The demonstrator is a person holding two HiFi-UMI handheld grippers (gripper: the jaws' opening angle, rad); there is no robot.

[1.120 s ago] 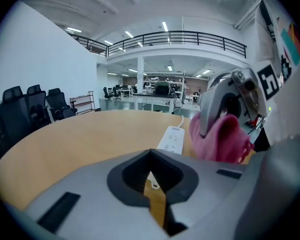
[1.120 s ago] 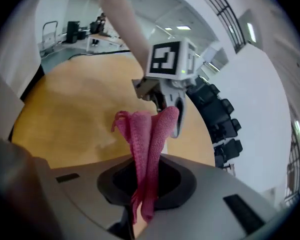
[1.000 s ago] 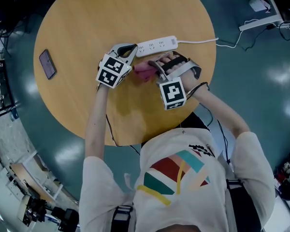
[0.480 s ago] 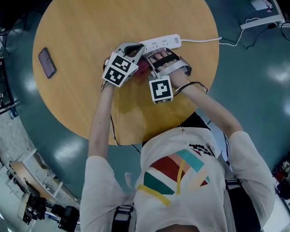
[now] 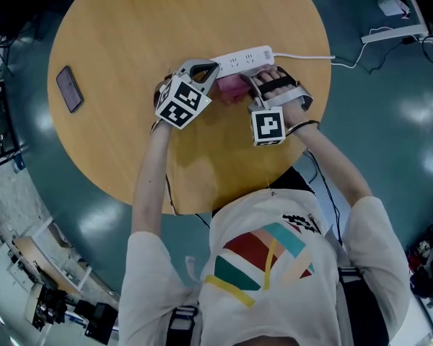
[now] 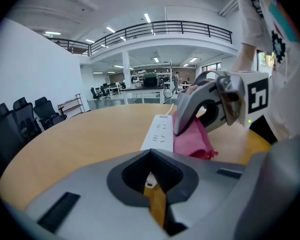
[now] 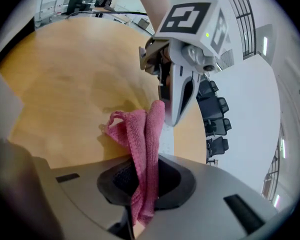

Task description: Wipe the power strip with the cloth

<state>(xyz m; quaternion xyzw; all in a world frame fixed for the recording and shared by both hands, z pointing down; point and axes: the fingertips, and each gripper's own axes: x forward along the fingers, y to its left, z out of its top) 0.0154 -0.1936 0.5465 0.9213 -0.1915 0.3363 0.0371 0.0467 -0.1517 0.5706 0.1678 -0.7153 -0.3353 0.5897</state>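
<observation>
**Pink cloth held against the power strip on the round table**

At the left of the round wooden table (image 5: 123, 27) a dark phone (image 5: 70, 89) lies flat by itself, well apart from everything else.

Toward the middle, the left hand-held gripper (image 5: 208, 73) points at the far side of the table. Its marker cube is turned toward the person. In the left gripper view its jaws are together with nothing between them. The tips sit right at the left end of the power strip; whether they touch it cannot be told.

The white power strip (image 5: 242, 58) lies flat near the far edge of the table with its sockets facing up. It runs left to right and its right end is slightly farther away.

A pink cloth (image 5: 234, 86) is bunched on the tabletop against the near edge of the strip, about halfway along it. Part of it hangs in loose folds onto the wood.

Just right of the cloth, the right hand-held gripper (image 5: 250, 85) angles down toward the table. The right gripper view shows its jaws clamped on the cloth, which passes up between them as a folded strip. The two grippers stand close together, one on each side of the cloth.

From the right end of the strip a white cable (image 5: 307, 55) runs across the table edge and on over the floor (image 5: 390, 135).
</observation>
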